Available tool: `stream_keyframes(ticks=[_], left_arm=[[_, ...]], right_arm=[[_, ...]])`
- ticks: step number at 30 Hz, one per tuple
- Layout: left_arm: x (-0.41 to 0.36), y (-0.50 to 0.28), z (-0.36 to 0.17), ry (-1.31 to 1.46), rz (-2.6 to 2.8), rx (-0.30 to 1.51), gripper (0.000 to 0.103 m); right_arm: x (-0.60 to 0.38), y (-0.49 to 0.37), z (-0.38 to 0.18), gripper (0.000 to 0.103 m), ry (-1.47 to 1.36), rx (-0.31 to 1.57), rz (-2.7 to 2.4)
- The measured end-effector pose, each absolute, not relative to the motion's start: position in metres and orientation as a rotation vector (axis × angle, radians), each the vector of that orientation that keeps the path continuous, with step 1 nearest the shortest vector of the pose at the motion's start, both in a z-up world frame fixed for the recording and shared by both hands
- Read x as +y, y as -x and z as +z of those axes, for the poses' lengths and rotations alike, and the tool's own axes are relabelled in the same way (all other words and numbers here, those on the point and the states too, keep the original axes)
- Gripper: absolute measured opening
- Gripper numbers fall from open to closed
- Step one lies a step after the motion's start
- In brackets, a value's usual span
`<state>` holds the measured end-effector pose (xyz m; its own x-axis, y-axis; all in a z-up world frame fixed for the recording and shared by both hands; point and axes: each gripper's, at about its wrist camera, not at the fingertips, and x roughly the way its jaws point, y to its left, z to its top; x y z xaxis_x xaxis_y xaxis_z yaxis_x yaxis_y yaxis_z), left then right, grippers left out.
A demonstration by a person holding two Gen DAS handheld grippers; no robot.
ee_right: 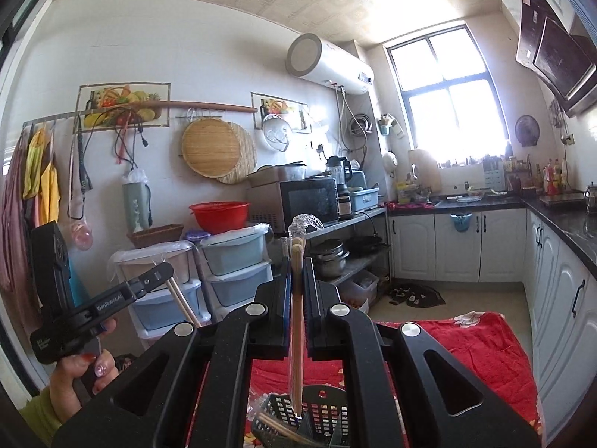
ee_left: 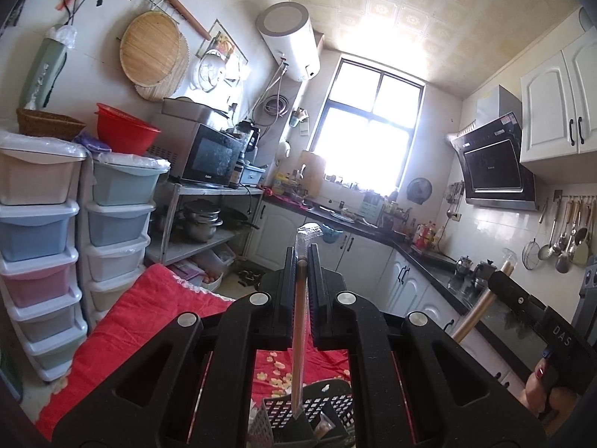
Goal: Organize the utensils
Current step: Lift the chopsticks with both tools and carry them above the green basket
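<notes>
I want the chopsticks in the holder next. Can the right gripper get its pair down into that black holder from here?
Probably yes. The right gripper is shut on wrapped chopsticks hanging upright, tips just above the open black holder. Nothing lies between them.

left gripper (ee_left: 303, 261): clamped, level | right gripper (ee_right: 297, 272): clamped, level

Black hand-held gripper (ee_left: 301, 261) (silver pivot screws), red-painted nails (ee_right: 100, 367).
</notes>
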<state>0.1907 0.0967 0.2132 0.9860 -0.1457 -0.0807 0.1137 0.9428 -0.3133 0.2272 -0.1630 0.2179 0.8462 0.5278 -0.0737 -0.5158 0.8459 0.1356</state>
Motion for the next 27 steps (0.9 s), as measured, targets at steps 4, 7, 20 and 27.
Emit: stream_keyframes(ticks=[4, 7, 20, 27], left_arm=[[0.095, -0.202, 0.21, 0.31, -0.163, 0.118, 0.003], [0.097, -0.209, 0.205, 0.307, -0.183, 0.134, 0.003], [0.089, -0.223, 0.153, 0.263, -0.186, 0.195, 0.003], [0.085, -0.228, 0.13, 0.269, -0.178, 0.217, 0.003]], right_arm=[[-0.154, -0.235, 0.215, 0.006, -0.111, 0.126, 0.527], [-0.148, -0.238, 0.208, 0.006, -0.105, 0.132, 0.502], [-0.133, -0.252, 0.155, 0.006, -0.064, 0.189, 0.442], [-0.125, -0.255, 0.135, 0.006, -0.023, 0.161, 0.452]])
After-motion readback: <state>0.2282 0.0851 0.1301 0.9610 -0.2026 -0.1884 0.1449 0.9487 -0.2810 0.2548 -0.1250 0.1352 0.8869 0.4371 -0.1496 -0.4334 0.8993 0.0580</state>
